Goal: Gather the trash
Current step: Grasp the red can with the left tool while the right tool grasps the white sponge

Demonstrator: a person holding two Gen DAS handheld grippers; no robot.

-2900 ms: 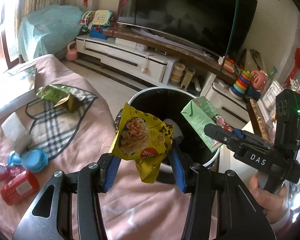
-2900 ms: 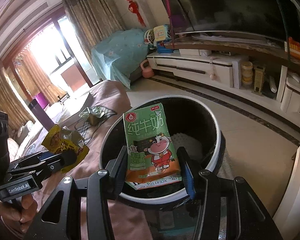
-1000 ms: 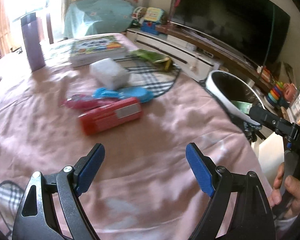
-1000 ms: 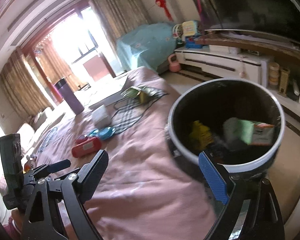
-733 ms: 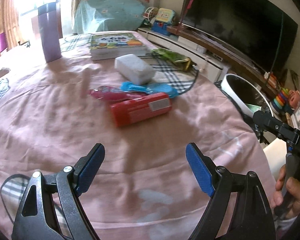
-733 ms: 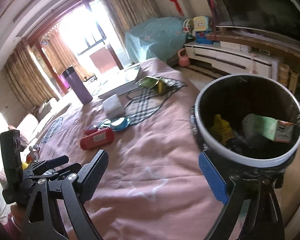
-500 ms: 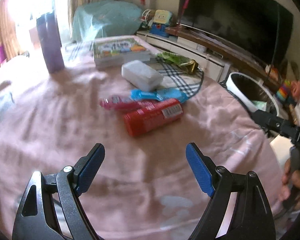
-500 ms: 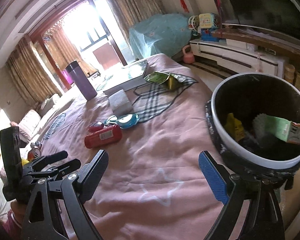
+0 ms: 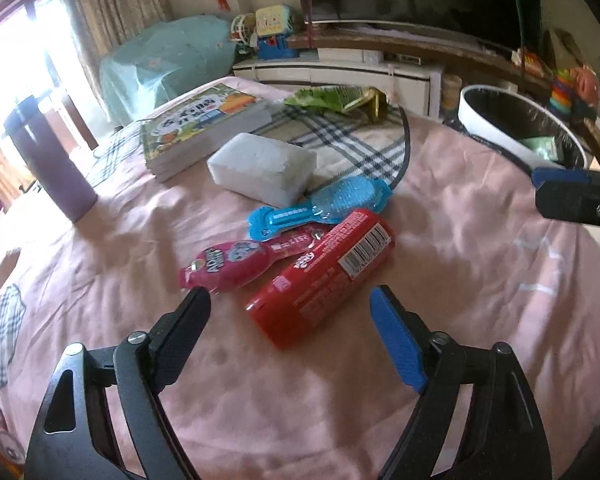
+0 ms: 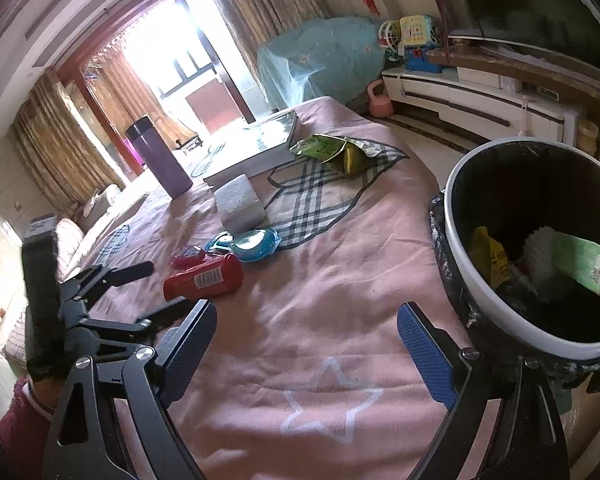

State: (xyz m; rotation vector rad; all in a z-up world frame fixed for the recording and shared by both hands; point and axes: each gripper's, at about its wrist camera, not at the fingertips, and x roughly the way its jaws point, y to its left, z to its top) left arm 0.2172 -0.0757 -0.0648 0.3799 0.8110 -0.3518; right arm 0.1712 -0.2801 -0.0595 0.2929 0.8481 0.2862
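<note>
Two empty tools: the left tool, spread but just narrowing, frames the red plastic cylindrical container at twelve o'clock on the pink-clothed worktop, seemingly lining up a pickup, while the right tool gapes wide.

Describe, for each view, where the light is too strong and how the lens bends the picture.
Left wrist view: the window at upper left is washed out; the TV stand bows with fisheye curve, and the corners go black. Right wrist view: the balcony door is blown white, glare hides the book cover, and the bin interior is dark.
</note>
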